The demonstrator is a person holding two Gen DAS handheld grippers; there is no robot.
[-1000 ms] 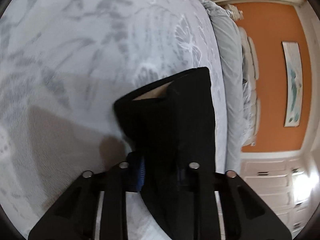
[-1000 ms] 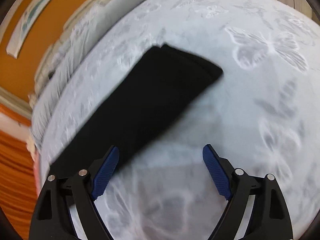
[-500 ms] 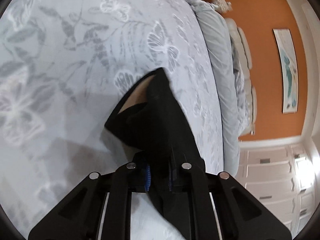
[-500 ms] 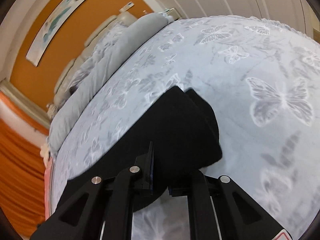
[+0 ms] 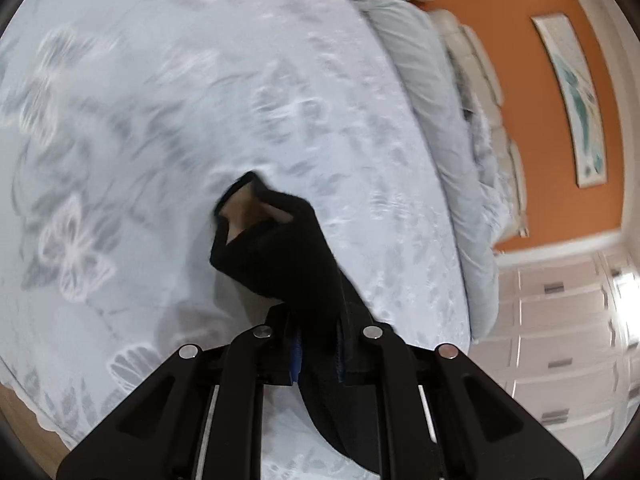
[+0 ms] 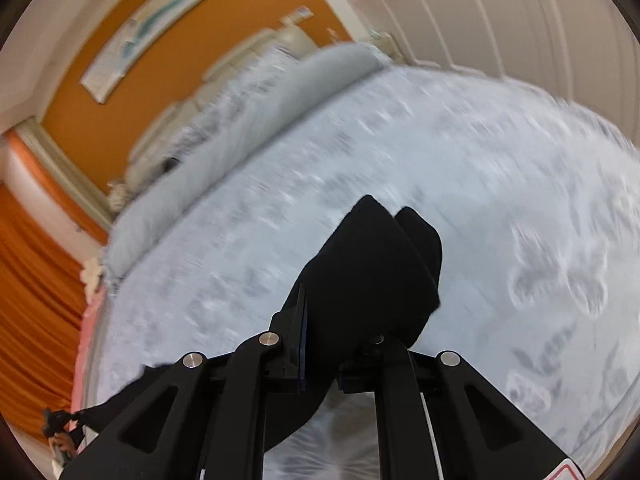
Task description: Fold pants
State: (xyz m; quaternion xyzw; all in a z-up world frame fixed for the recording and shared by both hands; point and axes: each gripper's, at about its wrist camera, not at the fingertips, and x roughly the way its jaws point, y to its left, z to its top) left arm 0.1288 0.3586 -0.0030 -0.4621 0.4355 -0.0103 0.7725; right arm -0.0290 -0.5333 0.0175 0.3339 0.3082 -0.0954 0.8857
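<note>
We counted one pair of black pants (image 5: 280, 256) and two grippers above one bed (image 5: 160, 92) with a pale butterfly-print cover. In the left wrist view, our left gripper (image 5: 318, 354) was clamped on a bunch of the black cloth; the end hung clear of the bed, gaping open to show a tan lining, its shadow on the cover beneath. The bed's near edge curved at lower left, with wide bare cover beyond the pants. A rolled grey quilt (image 5: 436, 132) lay along the bed's far side. In the right wrist view, our right gripper (image 6: 320, 354) was closed tight on the other end, two rounded folds standing up beyond its fingers. The bed lay bare right of the pants.
</note>
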